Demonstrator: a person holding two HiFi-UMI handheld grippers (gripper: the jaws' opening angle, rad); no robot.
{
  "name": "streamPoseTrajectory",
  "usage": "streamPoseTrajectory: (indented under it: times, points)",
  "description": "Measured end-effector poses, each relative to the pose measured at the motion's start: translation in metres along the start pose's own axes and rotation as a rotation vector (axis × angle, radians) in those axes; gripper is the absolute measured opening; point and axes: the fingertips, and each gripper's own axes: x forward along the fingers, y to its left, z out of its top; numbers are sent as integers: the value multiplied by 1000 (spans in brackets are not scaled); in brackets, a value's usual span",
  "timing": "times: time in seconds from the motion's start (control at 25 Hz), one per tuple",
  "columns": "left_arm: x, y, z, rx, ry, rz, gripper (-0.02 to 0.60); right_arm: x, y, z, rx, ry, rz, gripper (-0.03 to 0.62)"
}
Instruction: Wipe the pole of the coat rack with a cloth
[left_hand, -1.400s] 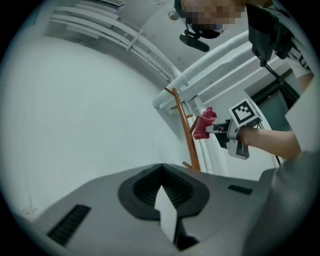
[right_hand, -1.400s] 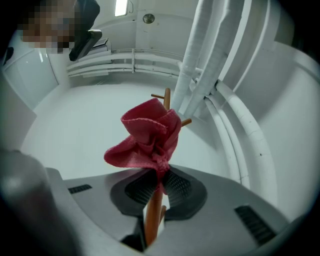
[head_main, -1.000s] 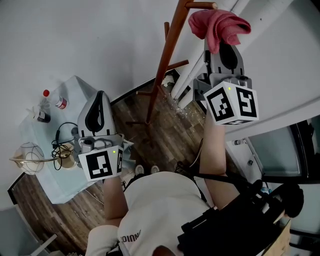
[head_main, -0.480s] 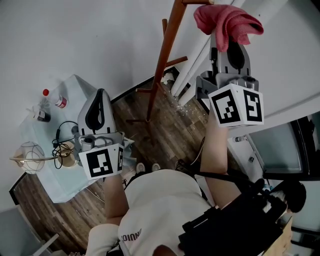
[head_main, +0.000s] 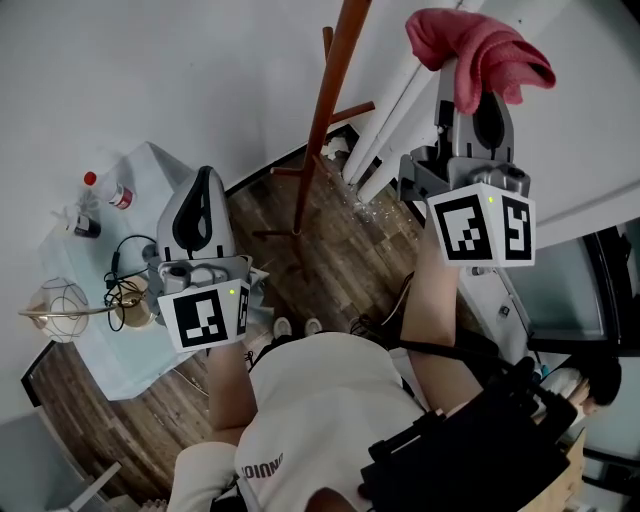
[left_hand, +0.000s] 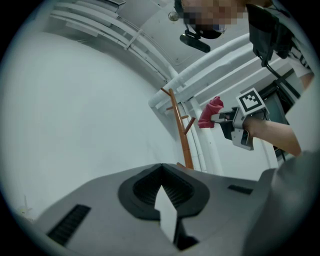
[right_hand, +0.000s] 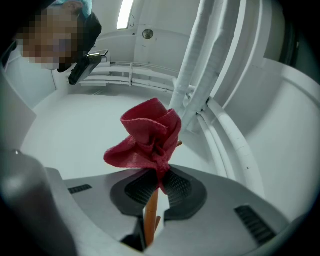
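Cloth (head_main: 480, 50), red and bunched, is pinched in your right gripper (head_main: 470, 90). It sits right of the coat-rack pole (head_main: 325, 110), not touching it. The pole stands upright, long axis vertical, base on the wood-plank floor (head_main: 330, 250) by a white wall (head_main: 150, 70). Over the last second the cloth has drifted right, away from the pole. Your left gripper (head_main: 200, 215) is low by the table (head_main: 100, 365), tongs pressed together, empty.

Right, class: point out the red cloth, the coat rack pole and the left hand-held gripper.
red cloth (head_main: 480, 45), head view, middle of the bunched fabric.
coat rack pole (head_main: 337, 70), head view, upper shaft of the brown pole.
left hand-held gripper (left_hand: 161, 169), left gripper view, where its closed fingertips meet.
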Motion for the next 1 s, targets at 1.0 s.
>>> streamPoseTrajectory:
  times: [1.0]
  points:
    - [10, -26, 6, 15, -1, -78, 14, -41, 4, -63, 25, 189, 11, 46]
